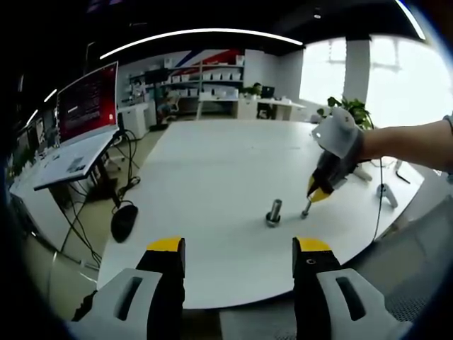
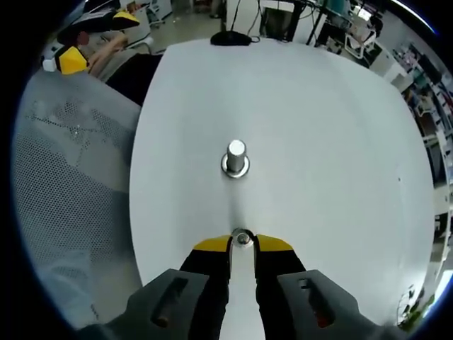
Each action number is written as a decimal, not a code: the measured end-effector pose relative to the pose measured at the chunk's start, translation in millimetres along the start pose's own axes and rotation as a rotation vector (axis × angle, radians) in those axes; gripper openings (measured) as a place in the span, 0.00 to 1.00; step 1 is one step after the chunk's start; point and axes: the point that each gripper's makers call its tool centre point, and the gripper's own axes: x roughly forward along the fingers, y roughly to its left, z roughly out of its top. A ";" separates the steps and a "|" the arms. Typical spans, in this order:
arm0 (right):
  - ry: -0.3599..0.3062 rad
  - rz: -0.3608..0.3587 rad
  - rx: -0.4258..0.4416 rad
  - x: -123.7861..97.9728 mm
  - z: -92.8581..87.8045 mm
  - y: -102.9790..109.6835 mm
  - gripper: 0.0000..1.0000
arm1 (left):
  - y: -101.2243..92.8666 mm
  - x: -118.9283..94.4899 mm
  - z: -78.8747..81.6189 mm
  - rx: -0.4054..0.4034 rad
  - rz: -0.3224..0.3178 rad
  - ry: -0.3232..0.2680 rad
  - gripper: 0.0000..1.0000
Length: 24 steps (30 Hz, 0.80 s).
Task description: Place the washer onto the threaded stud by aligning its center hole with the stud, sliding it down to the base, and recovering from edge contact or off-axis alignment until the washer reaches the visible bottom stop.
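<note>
right gripper (image 2: 243, 243), lower centre, pinches the washer (image 2: 243, 239) at bench (image 2: 340, 142) level; pickup step in hand. left gripper (image 1: 239, 249) fingers spread, idle. next: lift, centre hole over stud (image 2: 236, 157).

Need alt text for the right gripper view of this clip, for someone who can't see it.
The right gripper, its yellow-tipped jaws nearly closed, pinches a small metal washer just above a white table. Ahead stands an upright threaded stud on a round base, apart from the washer. A grey mesh chair back sits to the left.
</note>
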 end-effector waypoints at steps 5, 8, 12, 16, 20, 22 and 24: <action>0.001 0.001 0.000 0.4 0.1 0.4 0.14 | 0.0 -0.1 0.2 -0.001 0.000 -0.002 0.60; 0.001 0.001 -0.001 0.6 -0.5 0.4 0.14 | 0.2 0.0 0.3 -0.001 0.000 -0.003 0.60; 0.000 0.001 -0.004 -3.1 -2.4 1.9 0.14 | 0.1 0.0 0.2 0.000 0.000 -0.002 0.60; -0.006 -0.006 0.005 -6.5 -3.0 0.9 0.13 | 0.5 -0.2 0.0 0.002 0.003 -0.001 0.60; -0.010 -0.010 0.002 -6.7 -3.7 -0.1 0.13 | 0.7 -0.1 0.4 0.001 0.004 -0.003 0.60; -0.005 -0.009 0.003 -4.8 -7.1 -1.0 0.13 | 0.5 0.1 0.3 0.002 0.003 -0.002 0.60; 0.000 -0.008 0.004 -3.3 -9.5 -1.3 0.13 | 0.5 0.1 -0.2 0.003 0.002 -0.001 0.60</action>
